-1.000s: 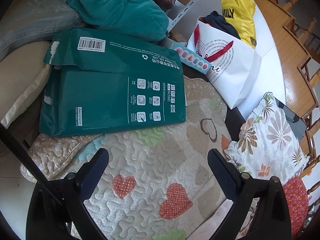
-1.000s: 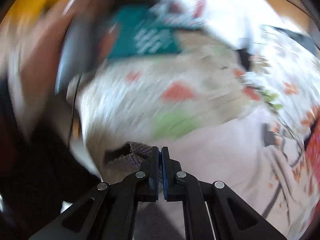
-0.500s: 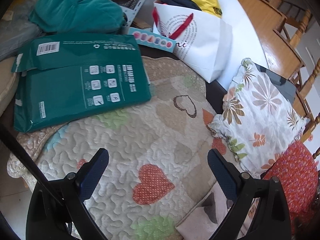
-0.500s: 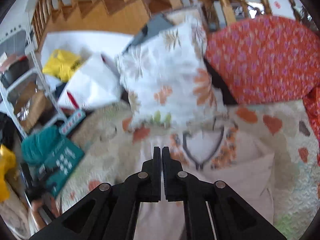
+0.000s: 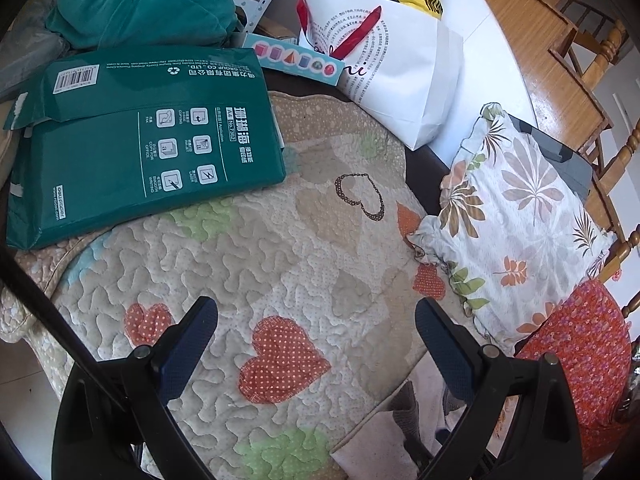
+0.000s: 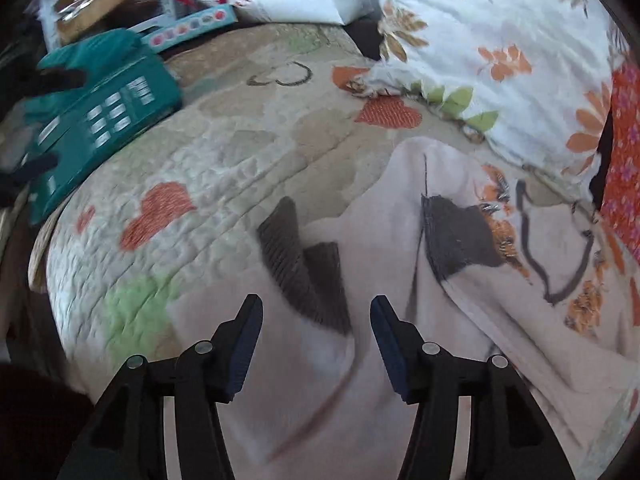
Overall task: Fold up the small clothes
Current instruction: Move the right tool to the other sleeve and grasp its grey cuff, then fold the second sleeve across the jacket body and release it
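A pale pink small garment (image 6: pixel 400 208) with dark ribbed cuffs and an orange and black print lies spread on the heart-patterned quilt (image 6: pixel 240 152). My right gripper (image 6: pixel 316 320) is open and empty just above its near part, a dark ribbed cuff (image 6: pixel 304 264) between and beyond the fingers. In the left wrist view only a corner of the garment (image 5: pixel 384 436) shows at the bottom right. My left gripper (image 5: pixel 316 332) is open and empty over the quilt (image 5: pixel 248 248), left of the garment.
A green paper box (image 5: pixel 136 136) lies on the quilt's far left. A white paper bag (image 5: pixel 400 76) and a narrow blue box (image 5: pixel 292 56) stand behind. A floral pillow (image 5: pixel 516 216) and a red cushion (image 5: pixel 576 364) lie at the right. Teal cloth (image 5: pixel 136 0) lies at the back.
My right gripper was shut and has opened; its view swung down onto the garment. My left gripper drifted right and forward over the quilt, staying open.
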